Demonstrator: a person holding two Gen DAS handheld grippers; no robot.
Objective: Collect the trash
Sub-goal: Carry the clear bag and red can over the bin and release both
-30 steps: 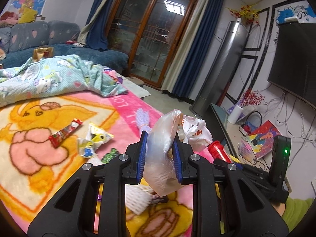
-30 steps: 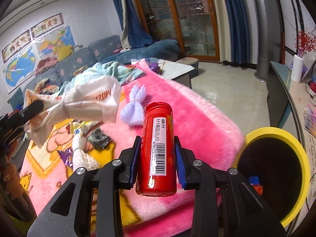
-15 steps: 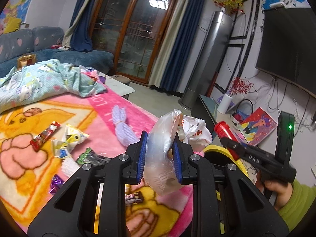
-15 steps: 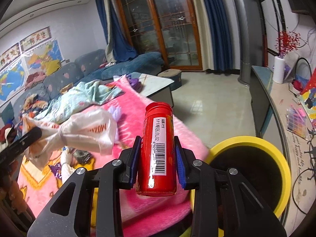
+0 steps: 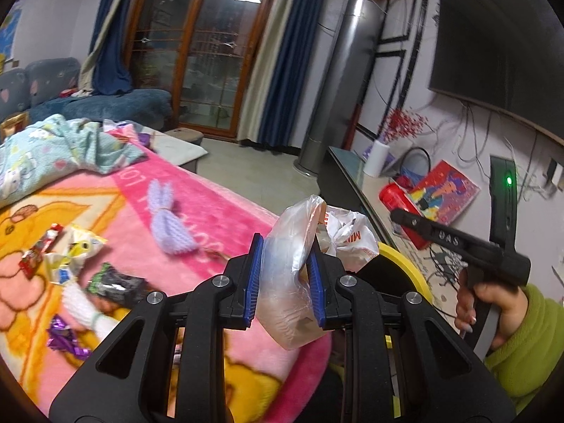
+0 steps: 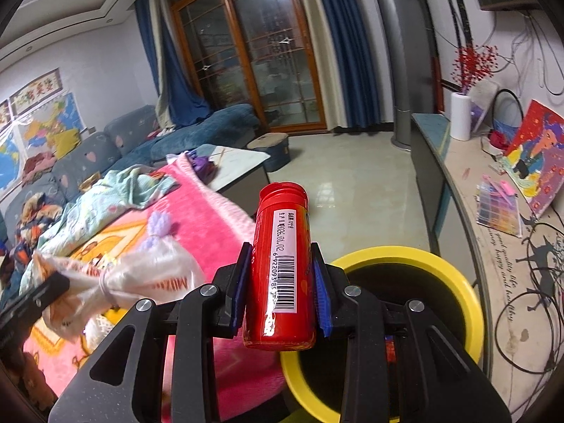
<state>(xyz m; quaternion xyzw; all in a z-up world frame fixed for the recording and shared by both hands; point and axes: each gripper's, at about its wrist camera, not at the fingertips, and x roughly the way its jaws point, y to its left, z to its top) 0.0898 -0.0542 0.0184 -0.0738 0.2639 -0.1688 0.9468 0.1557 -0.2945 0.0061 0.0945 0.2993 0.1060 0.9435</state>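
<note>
My left gripper (image 5: 286, 259) is shut on a knotted clear plastic bag (image 5: 292, 282) with a white printed part, held over the pink blanket's edge. The same plastic bag (image 6: 116, 282) shows at the left of the right wrist view. My right gripper (image 6: 282, 268) is shut on an upright red canister (image 6: 280, 275) with a barcode label, just above the near rim of a yellow-rimmed black bin (image 6: 405, 257). In the left wrist view the red canister (image 5: 398, 197) and the right gripper (image 5: 409, 218) appear at right, and the bin's yellow rim (image 5: 405, 264) shows behind the bag.
Several wrappers (image 5: 70, 257) and a purple yarn bundle (image 5: 169, 218) lie on the pink blanket (image 5: 218, 211). A low TV cabinet (image 6: 493, 246) with a picture book and a white vase stands right of the bin. Tiled floor (image 6: 352, 183) lies beyond.
Both grippers have swung right with their loads. The bin, earlier at the right edge of the right wrist view, now lies directly under the canister. The wrappers have slid left.
</note>
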